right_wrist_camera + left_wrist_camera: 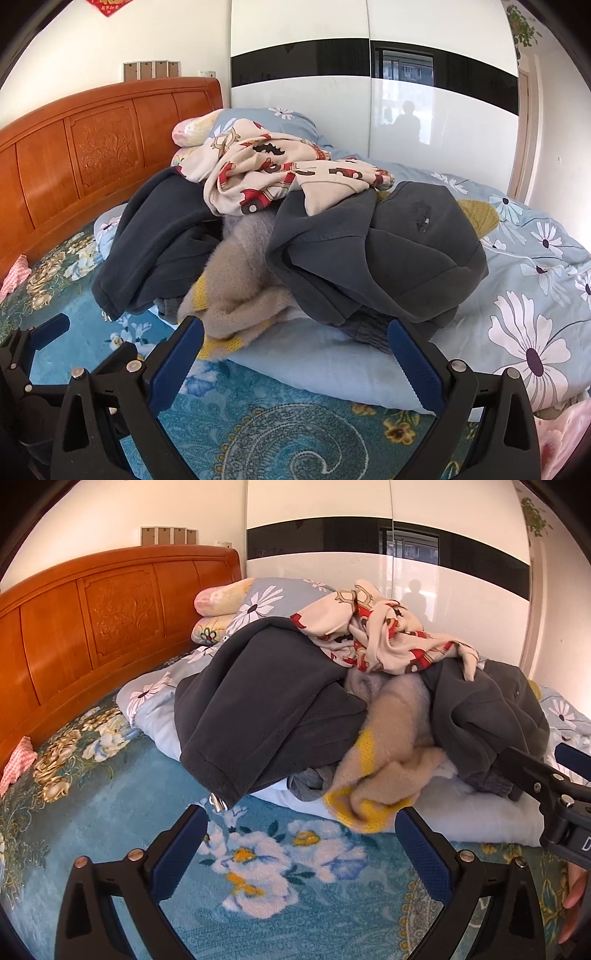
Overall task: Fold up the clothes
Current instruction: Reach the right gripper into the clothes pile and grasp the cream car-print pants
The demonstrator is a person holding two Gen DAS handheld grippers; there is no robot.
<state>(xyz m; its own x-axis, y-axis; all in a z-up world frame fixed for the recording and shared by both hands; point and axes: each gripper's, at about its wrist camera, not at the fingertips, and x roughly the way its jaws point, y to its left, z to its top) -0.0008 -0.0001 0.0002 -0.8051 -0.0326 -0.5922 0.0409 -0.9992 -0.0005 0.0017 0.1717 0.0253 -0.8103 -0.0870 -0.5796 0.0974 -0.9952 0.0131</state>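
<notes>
A heap of clothes lies on a bed. It holds a dark navy fleece garment (258, 709) (155, 236), a beige knit with yellow trim (384, 771) (236, 291), a dark grey sweatshirt (491, 716) (388, 251) and a cream garment with red truck prints (376, 635) (280, 173) on top. My left gripper (299, 834) is open and empty, just in front of the beige knit. My right gripper (295, 343) is open and empty, facing the beige knit and grey sweatshirt. It shows at the right edge of the left wrist view (546, 779). The left gripper shows at the lower left of the right wrist view (40, 339).
The heap rests on a light blue daisy-print quilt (524, 295) over a teal floral blanket (258, 867) (295, 435). Pillows (221, 605) lie behind the heap. An orange wooden headboard (92, 620) (74, 147) stands at left, a white wardrobe (369, 103) behind. A pink cloth (16, 764) lies far left.
</notes>
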